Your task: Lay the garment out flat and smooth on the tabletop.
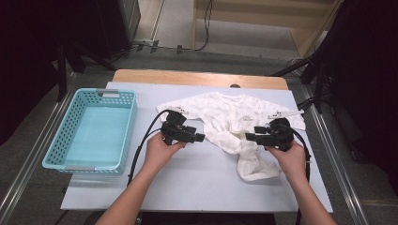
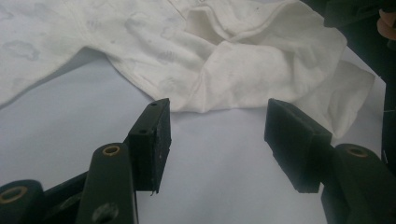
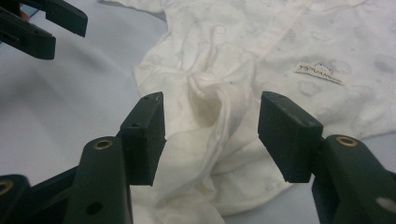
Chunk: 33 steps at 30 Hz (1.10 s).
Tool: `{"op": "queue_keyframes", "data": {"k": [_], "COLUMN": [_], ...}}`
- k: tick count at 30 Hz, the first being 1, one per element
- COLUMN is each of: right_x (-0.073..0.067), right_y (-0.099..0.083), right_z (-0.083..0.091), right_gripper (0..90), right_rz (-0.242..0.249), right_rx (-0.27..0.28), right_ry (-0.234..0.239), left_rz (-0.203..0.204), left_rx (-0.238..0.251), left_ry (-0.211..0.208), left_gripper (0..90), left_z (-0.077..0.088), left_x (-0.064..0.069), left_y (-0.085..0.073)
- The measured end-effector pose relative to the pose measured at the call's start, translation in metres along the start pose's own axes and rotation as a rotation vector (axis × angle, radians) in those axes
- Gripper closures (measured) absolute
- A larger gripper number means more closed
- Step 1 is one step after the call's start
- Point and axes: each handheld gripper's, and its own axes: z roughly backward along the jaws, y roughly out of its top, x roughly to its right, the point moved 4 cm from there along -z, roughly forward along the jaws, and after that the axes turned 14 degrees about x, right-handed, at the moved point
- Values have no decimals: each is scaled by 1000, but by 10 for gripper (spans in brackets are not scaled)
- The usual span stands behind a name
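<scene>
Taking the garment [image 1: 234,124] as the landmark: well to its left, at the table's [image 1: 197,187] left edge, stands a basket [image 1: 91,129], pale blue, with nothing in it. Nearer, just left of the garment's bunched lower part, the left gripper [image 1: 199,137] points toward the cloth. In the left gripper view its jaws stand spread with only bare table between them, the cloth's folded edge [image 2: 219,105] lying just beyond the pads [image 2: 156,140].

The garment itself, a white baby shirt, lies on the table's middle and right, its upper part spread flat and one part crumpled and trailing toward the person.

At the garment's right side the right gripper [image 1: 250,137] faces left over that crumpled part. Its jaws are apart; a raised ridge of cloth [image 3: 215,112] sits between them, but the pads [image 3: 149,135] do not press on it.

This looks like the folding stage, between grips: neither gripper holds cloth. The next move likely calls for each gripper to close on an edge, then lift and lay the crumpled part flat or fold it over, before anything goes to the basket.
</scene>
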Motion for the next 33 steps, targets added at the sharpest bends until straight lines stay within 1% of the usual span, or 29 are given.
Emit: {"op": "queue_keyframes", "data": {"k": [6, 9, 20, 23, 25, 29, 31, 33], "right_x": [-3, -3, -5, -5, -2, 7, 12, 17], "right_y": [13, 17, 22, 20, 16, 8, 4, 0], "right_z": [-13, -19, -40, -48, -54, -63, -66, -68], "right_gripper": [416, 435, 471, 478, 482, 488, 497, 511], "right_rz": [37, 38, 53, 62, 63, 73, 56, 61], "right_rx": [-6, -12, -31, -51, -69, -111, -132, -146], "right_ry": [23, 37, 85, 92, 88, 68, 63, 47], "left_rz": [-6, -5, 0, 1, 3, 9, 11, 13], "left_rx": [0, 2, 11, 11, 12, 19, 22, 23], "left_ry": [-1, -1, 15, 21, 22, 27, 28, 28], "left_gripper": [417, 417, 416, 416, 416, 417, 417, 417], "left_z": [1, 4, 13, 15, 17, 21, 23, 24], "left_x": [5, 6, 8, 8, 8, 7, 7, 6], "left_y": [-3, -5, -11, -13, -14, -16, -16, -16]}}
